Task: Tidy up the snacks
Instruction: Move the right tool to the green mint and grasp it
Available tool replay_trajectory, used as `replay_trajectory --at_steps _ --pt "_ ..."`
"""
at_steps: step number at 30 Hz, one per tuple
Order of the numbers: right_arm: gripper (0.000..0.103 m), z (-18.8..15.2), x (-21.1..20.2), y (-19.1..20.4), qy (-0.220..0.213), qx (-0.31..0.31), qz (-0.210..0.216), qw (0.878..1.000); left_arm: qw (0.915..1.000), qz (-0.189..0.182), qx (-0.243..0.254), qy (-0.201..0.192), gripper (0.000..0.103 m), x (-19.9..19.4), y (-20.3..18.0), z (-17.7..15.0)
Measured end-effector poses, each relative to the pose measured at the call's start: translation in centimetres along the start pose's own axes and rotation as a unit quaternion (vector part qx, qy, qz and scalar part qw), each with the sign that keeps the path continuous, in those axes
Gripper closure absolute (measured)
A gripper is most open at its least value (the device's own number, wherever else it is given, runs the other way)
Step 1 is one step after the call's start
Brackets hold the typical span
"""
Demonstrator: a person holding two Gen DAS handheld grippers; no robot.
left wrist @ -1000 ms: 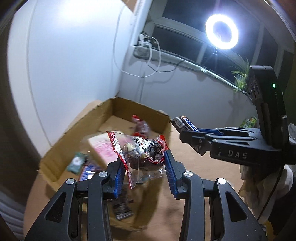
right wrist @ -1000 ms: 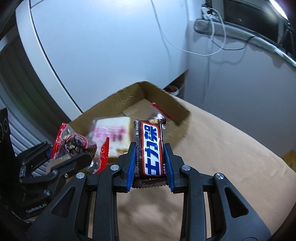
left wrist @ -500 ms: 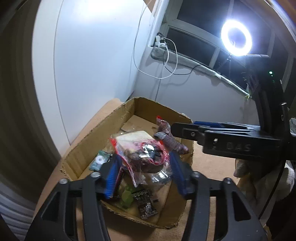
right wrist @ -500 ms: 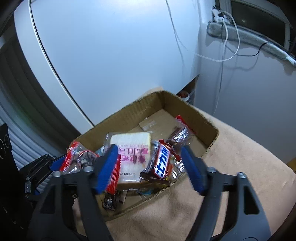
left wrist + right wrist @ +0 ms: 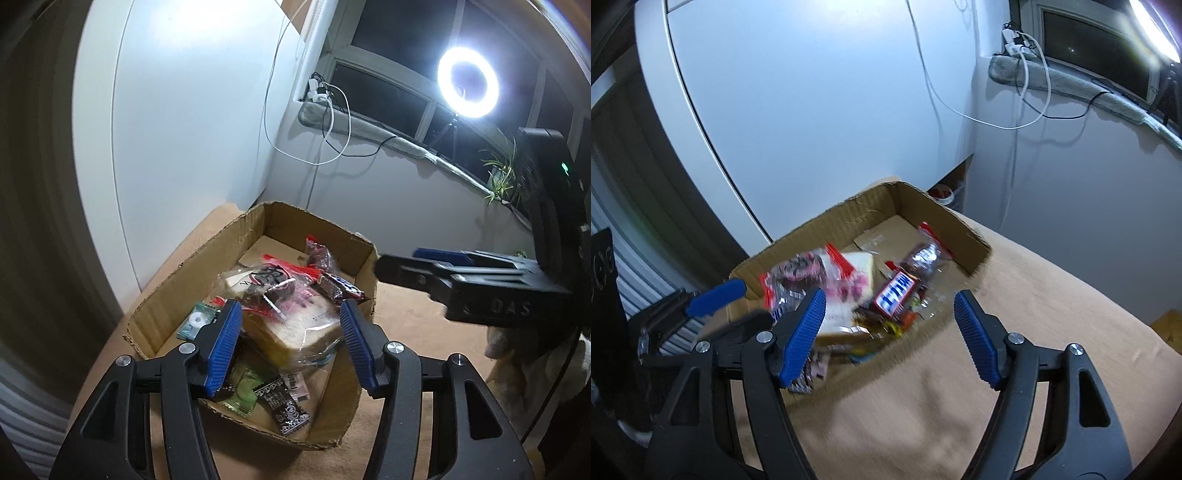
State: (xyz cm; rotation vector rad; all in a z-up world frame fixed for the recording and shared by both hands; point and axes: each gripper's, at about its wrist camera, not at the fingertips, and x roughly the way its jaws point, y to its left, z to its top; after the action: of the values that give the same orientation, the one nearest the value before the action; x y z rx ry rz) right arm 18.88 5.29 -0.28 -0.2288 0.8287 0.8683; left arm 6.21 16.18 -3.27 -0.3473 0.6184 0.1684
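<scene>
A shallow cardboard box (image 5: pixel 207 258) of snacks lies just ahead of and below both hand-held grippers, on a tabletop covered with a tan cloth (image 5: pixel 1015 314).

Seen from the left hand-held gripper (image 5: pixel 290 345), a wrapped slice of bread (image 5: pixel 295 326) sits in the box right between and beyond its two blue pads. On top of the bread lies a clear packet with red edges (image 5: pixel 275 275) holding something dark. Just to the right of that is a candy bar in a red, white and blue wrapper (image 5: pixel 340 288), and beyond it a dark snack in a clear wrapper with red ends (image 5: pixel 318 254). Nearer the left hand-held gripper, low in the box, are a small black packet (image 5: pixel 286 408), a green packet (image 5: pixel 243 391) and, off to its left, a teal packet (image 5: pixel 197 321). The left hand-held gripper's jaws stand apart and hold nothing.

The right hand-held gripper (image 5: pixel 890 338) is over the box's near edge, and its view is blurred. Its jaws are spread wide and empty, with the candy bar (image 5: pixel 895 293) lying in the box ahead of them.

Farther out, a white wall panel (image 5: pixel 184 129) rises behind the box, a white cable (image 5: pixel 295 155) hangs from a window sill (image 5: pixel 369 129), and a ring light (image 5: pixel 468 88) glows at the upper right of the left hand-held gripper's view.
</scene>
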Motion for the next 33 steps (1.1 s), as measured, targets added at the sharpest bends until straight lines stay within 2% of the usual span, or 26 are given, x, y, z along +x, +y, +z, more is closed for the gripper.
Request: replay_trajectory --at_steps 9,18,21,28,32,33 --pt "0.028 -4.3 -4.2 -4.2 0.005 0.038 -0.032 0.999 0.9998 -0.02 0.005 -0.006 0.048 -1.6 -1.1 -0.4" --pt "0.029 -11.6 -6.3 -10.9 0.057 0.099 -0.082 0.99 0.9994 -0.032 0.013 -0.004 0.048 -3.4 -1.5 -1.5" --pt "0.041 -13.5 -6.1 -12.2 0.079 0.11 -0.087 0.987 0.9994 -0.033 0.01 -0.001 0.048 -3.8 -1.4 -1.9" --pt "0.049 -15.9 -4.3 -12.4 0.117 0.092 -0.102 0.984 0.9994 -0.033 0.001 0.007 0.048 -3.8 -1.1 -2.5" --pt "0.061 -16.2 -3.0 -12.6 0.132 0.09 -0.103 0.982 0.9994 -0.033 0.002 0.006 0.048 -4.0 -1.2 -2.6" --pt "0.068 -16.3 -2.7 -12.6 0.136 0.088 -0.105 0.981 0.9994 -0.033 0.001 0.006 0.048 -4.0 -1.1 -2.5"
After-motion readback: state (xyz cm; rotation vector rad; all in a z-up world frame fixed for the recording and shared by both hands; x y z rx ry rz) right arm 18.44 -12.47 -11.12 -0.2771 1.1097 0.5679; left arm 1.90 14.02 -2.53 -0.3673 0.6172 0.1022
